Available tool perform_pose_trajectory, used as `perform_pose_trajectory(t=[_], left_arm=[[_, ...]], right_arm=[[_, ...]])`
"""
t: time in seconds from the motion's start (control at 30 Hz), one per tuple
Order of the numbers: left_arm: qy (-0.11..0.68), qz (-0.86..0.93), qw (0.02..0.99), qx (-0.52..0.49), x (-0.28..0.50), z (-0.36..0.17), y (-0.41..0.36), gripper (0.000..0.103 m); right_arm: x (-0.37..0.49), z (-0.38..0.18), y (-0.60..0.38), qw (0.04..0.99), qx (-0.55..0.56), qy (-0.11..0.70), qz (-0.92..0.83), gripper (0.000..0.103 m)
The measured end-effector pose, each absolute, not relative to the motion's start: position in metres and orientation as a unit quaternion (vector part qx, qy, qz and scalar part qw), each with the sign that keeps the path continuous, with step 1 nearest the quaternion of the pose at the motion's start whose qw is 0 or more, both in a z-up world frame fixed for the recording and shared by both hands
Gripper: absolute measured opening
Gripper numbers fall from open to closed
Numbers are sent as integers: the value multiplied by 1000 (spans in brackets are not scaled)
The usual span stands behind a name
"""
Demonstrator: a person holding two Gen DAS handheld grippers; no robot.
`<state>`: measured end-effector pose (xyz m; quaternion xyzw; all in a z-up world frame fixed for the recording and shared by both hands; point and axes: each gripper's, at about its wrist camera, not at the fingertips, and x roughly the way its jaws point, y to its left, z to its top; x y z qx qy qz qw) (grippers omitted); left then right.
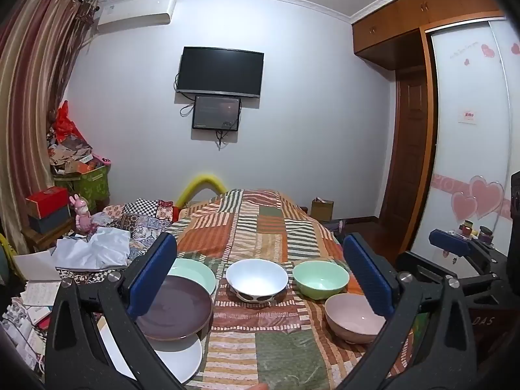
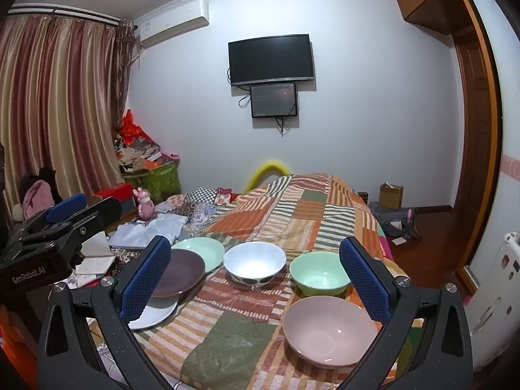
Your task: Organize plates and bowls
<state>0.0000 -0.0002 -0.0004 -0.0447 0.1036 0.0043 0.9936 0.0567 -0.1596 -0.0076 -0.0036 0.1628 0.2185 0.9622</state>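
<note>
Six dishes sit on the patchwork bedspread [image 1: 260, 221]. On the left, a brown plate [image 1: 175, 308] overlaps a white plate [image 1: 182, 357], with a mint plate [image 1: 195, 273] behind them. A white bowl [image 1: 256, 278] stands in the middle, a mint bowl [image 1: 320, 278] to its right and a pink bowl [image 1: 351, 317] nearest on the right. My left gripper [image 1: 260, 239] hangs open above the near dishes and holds nothing. My right gripper [image 2: 255, 242] is also open and empty, over the brown plate [image 2: 178, 271], white bowl [image 2: 255, 260], mint bowl [image 2: 320, 271] and pink bowl [image 2: 328, 328].
Clothes, papers [image 1: 35, 292] and a pink rabbit figure [image 1: 83, 214] clutter the bed's left side, with boxes [image 1: 48, 201] by the curtain. A wardrobe [image 1: 464, 130] stands on the right. A cardboard box [image 2: 390, 196] sits on the floor beyond the bed.
</note>
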Motion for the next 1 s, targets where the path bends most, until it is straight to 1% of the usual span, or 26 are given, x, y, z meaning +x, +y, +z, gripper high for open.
perform_pose_trajectory(t=[0.4, 1.0], left_arm=[[109, 2, 993, -45, 6, -8, -4, 103], [105, 2, 993, -46, 1, -3, 1, 103]], right_arm=[[56, -10, -158, 962, -1, 163, 217, 103], [58, -9, -163, 962, 3, 163, 219, 103]])
